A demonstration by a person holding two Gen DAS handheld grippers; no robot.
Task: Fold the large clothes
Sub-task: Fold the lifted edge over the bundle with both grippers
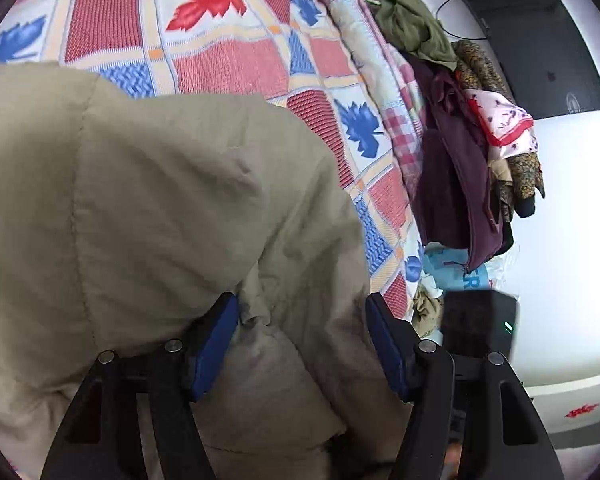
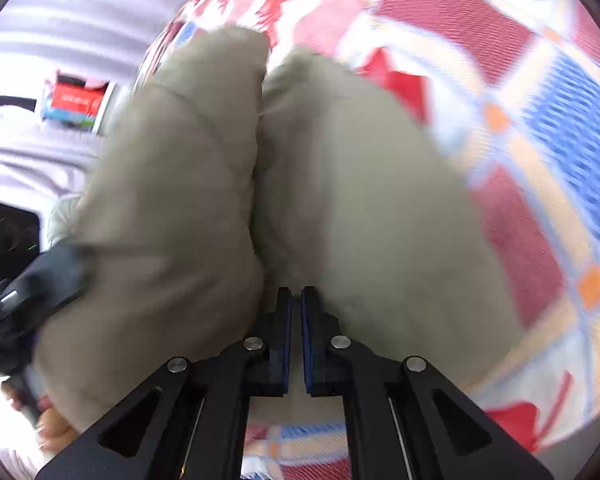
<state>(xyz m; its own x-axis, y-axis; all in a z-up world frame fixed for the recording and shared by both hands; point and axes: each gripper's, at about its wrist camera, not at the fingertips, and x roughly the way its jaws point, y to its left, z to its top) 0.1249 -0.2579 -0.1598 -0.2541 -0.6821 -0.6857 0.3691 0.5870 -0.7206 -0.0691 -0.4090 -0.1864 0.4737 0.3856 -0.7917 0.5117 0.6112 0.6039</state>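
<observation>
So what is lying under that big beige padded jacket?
The beige jacket lies on a bedspread checked in red, blue and white with leaf prints, which shows all round it. Whatever sits directly beneath the jacket is covered, so only the bedspread can be confirmed.

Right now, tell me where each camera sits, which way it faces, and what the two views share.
Left wrist: on the left gripper, tilted down at the beige padded garment on the leaf-patterned blanket; its open jaws show.
Right wrist: on the right gripper, tilted down at the same garment, blurred; its shut jaws, the other gripper and a hand show.
Shared: garment and blanket.
</observation>
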